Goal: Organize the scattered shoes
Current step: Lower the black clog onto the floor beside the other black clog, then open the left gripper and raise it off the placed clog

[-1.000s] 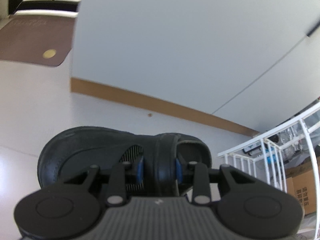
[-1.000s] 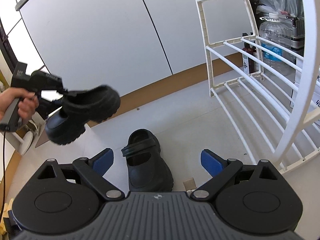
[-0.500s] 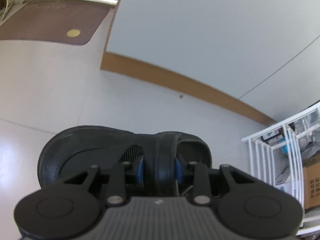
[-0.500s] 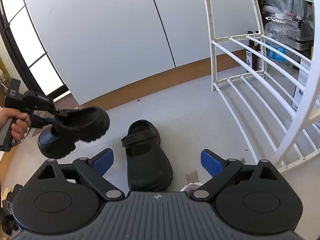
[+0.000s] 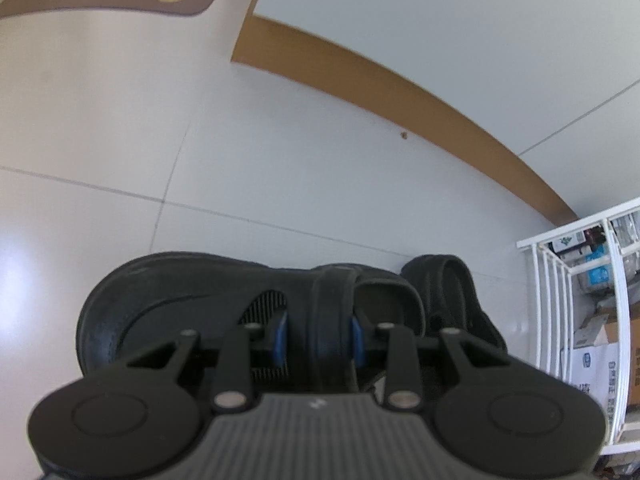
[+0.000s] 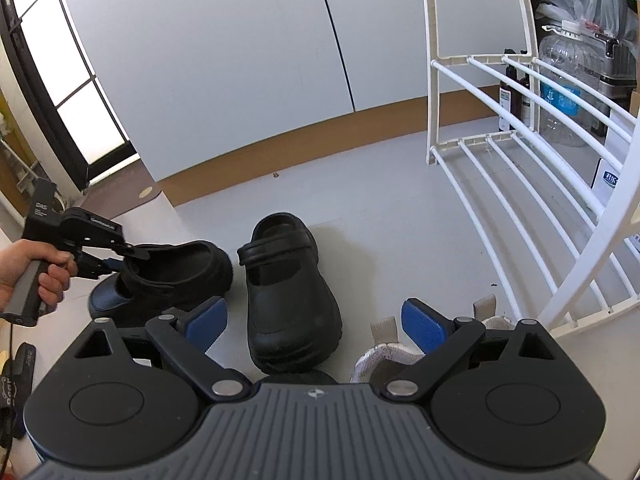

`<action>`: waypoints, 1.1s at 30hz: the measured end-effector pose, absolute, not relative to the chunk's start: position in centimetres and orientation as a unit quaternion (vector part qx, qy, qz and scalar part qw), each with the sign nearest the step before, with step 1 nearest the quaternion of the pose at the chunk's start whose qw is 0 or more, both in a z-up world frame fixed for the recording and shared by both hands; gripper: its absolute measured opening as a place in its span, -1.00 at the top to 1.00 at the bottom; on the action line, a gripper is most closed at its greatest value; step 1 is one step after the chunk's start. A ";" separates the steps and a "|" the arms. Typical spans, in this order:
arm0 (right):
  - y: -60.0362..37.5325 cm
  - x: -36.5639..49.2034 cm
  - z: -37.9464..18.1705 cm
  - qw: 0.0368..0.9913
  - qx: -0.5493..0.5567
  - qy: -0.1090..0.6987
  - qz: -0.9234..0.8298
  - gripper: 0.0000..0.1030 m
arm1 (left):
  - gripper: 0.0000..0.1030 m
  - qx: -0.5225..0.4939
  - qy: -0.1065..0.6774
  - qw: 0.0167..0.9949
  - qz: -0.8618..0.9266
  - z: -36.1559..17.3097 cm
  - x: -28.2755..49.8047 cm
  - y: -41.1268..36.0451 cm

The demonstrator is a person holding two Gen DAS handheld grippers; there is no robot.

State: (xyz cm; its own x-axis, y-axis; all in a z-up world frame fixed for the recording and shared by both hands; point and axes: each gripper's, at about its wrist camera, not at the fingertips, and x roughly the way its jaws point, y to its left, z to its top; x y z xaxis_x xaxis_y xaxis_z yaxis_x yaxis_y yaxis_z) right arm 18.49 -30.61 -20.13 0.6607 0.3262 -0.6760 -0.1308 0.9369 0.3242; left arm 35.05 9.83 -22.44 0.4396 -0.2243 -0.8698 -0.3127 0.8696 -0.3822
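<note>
As the left gripper point(image 5: 318, 338) comes down, its blue pads stay pinched on the strap of the black clog point(image 5: 224, 304), and that shoe has dropped from well above the floor to just over it. In the right wrist view the carried clog point(image 6: 180, 270) now hangs low, just beside its mate point(image 6: 286, 284), which stands upright on the floor point(image 6: 400, 220), toe toward the camera. That looks like a pair about to be set side by side. Nearer in, the right gripper point(image 6: 316, 320) waits with jaws wide and nothing between them, a pale shoe point(image 6: 384, 356) just under its right finger. Beyond, the white rack point(image 6: 500, 176) stands with bare rungs, perhaps the pair's later home.
</note>
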 end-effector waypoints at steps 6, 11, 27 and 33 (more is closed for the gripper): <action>-30.1 18.2 -20.3 0.901 0.124 0.395 0.133 -0.88 | -0.24 -0.267 0.548 0.791 0.057 -23.9 35.5 10.2; -29.7 18.0 -20.1 0.900 0.127 0.395 0.136 -0.88 | -0.28 -0.241 0.558 0.794 0.030 -22.1 34.2 10.2; -24.3 17.6 -15.6 0.896 0.173 0.383 0.146 -0.88 | -0.47 -0.230 0.520 0.820 0.062 -14.1 29.6 12.4; -21.6 17.6 -10.4 0.892 0.181 0.382 0.162 -0.88 | -0.52 -0.250 0.495 0.829 0.076 -8.8 27.4 12.9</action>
State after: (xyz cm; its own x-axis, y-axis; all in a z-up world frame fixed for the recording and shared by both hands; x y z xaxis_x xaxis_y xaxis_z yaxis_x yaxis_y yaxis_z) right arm 17.60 -21.62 -10.42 0.6562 0.4261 -0.6227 -0.1501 0.8825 0.4457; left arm 27.45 12.89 -8.80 0.4981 -0.1205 -0.8587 -0.3741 0.8635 -0.3382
